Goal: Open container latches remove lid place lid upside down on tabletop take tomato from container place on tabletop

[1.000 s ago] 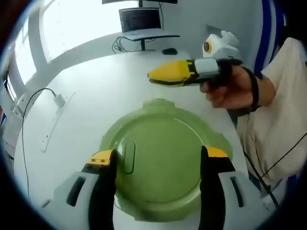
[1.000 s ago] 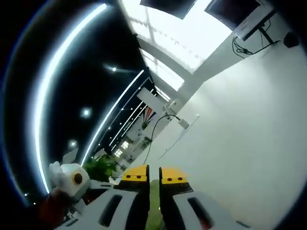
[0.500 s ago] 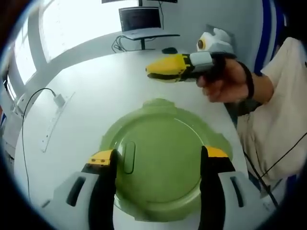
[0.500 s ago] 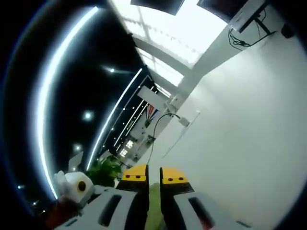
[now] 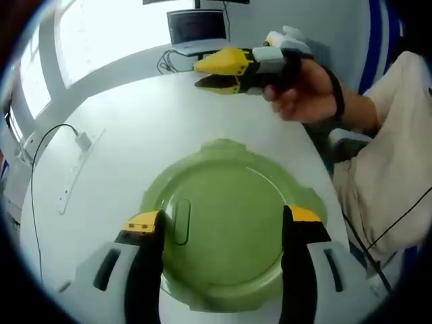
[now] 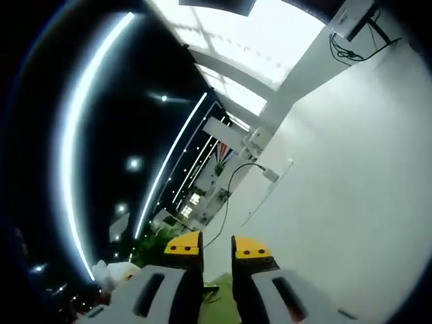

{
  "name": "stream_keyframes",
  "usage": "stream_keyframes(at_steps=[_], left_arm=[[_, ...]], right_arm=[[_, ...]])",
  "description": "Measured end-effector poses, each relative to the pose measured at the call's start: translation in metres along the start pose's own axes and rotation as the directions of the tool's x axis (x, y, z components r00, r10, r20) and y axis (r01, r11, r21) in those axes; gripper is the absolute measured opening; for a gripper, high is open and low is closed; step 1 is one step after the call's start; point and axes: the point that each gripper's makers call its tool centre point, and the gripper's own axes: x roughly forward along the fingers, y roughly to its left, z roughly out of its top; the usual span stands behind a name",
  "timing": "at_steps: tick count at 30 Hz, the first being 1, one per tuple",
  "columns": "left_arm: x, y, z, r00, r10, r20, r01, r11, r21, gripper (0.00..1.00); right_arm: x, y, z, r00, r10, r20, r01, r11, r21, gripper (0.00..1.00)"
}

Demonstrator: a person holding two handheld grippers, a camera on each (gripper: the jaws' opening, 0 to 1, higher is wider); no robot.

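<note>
Left gripper view: the left gripper (image 5: 223,226) has its two yellow-tipped jaws spread wide, one on each side of the round green lid (image 5: 226,223), which lies flat on the white table (image 5: 135,128) and sits between the jaws; whether the pads actually touch the lid's rim cannot be told. A long oval recess shows on the lid near the left jaw, and a small tab sticks out at its far edge. Farther off, above the table and beyond the lid, a person's hand (image 5: 304,88) holds the right gripper (image 5: 217,71) roughly level, pointing across the view (its yellow jaws are a little apart at the tips and hold nothing). A dark band circles that wrist, and a pale sleeve hangs at the view's right side. A monitor (image 5: 196,27) stands at the table's far end, and a white cable with a plug (image 5: 82,142) lies along the left. In the right gripper view the right gripper's (image 6: 217,246) own jaws stand slightly parted with nothing between them, tilted up over the white table toward dark ceiling lights.
</note>
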Motion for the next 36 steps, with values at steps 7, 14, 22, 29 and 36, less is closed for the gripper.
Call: stream_keyframes(at_steps=[7, 14, 22, 29, 36], left_arm=[[-0.001, 0.007, 0.000, 1.000, -0.001, -0.002, 0.001, 1.000, -0.002, 0.64], [0.000, 0.014, 0.000, 1.000, -0.001, -0.010, 0.001, 1.000, -0.001, 0.64], [-0.002, 0.029, -0.004, 1.000, -0.005, -0.028, 0.005, 1.000, 0.004, 0.64], [-0.001, 0.017, -0.002, 1.000, -0.003, -0.029, 0.003, 1.000, 0.003, 0.64], [-0.001, 0.009, 0.000, 1.000, -0.002, -0.020, 0.003, 1.000, 0.002, 0.64]], right_arm=[[0.005, 0.008, 0.001, 0.997, 0.039, -0.065, -0.040, 0.999, -0.015, 0.16], [0.009, 0.013, 0.007, 0.993, 0.050, -0.104, -0.053, 0.998, -0.033, 0.18], [0.021, 0.018, 0.006, 0.980, 0.082, -0.182, -0.089, 0.996, -0.030, 0.20], [0.033, 0.031, 0.001, 0.954, 0.116, -0.275, -0.128, 0.992, -0.023, 0.20], [0.048, 0.039, -0.011, 0.908, 0.149, -0.392, -0.161, 0.987, 0.003, 0.22]])
